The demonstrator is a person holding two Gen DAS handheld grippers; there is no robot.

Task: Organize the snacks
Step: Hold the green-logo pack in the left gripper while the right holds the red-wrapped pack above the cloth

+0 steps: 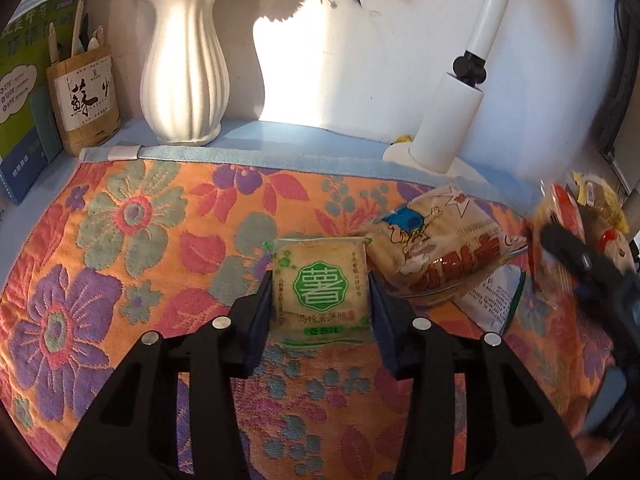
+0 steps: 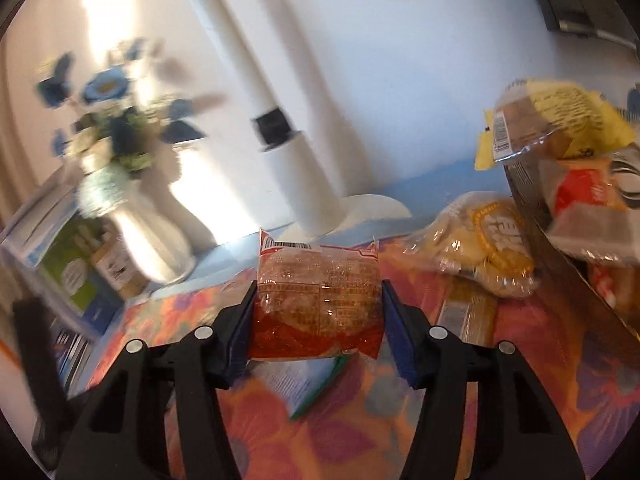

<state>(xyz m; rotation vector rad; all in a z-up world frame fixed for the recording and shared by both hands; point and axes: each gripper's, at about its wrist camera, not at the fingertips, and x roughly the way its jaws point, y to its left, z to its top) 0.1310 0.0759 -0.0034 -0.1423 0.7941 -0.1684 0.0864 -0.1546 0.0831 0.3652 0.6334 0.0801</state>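
My left gripper (image 1: 320, 284) is shut on a small beige snack packet with a green round logo (image 1: 322, 292), its pads pressing both sides just above the flowered cloth. A bigger cartoon-printed snack bag (image 1: 440, 248) lies to its right. My right gripper (image 2: 318, 300) is shut on a red clear-wrapped snack pack (image 2: 318, 308), held above the cloth. In the left wrist view the right gripper (image 1: 576, 264) shows blurred at the right edge with that red pack (image 1: 560, 216). A white and green packet (image 2: 304, 384) lies under the red pack.
A white ribbed vase (image 1: 186, 76) with blue flowers, a wooden pen holder (image 1: 84, 100) and books stand at the back left. A white lamp post (image 1: 448, 120) stands at the back. A clear bag of yellow biscuits (image 2: 484, 240) and a cardboard box (image 2: 576, 264) with several snacks sit right.
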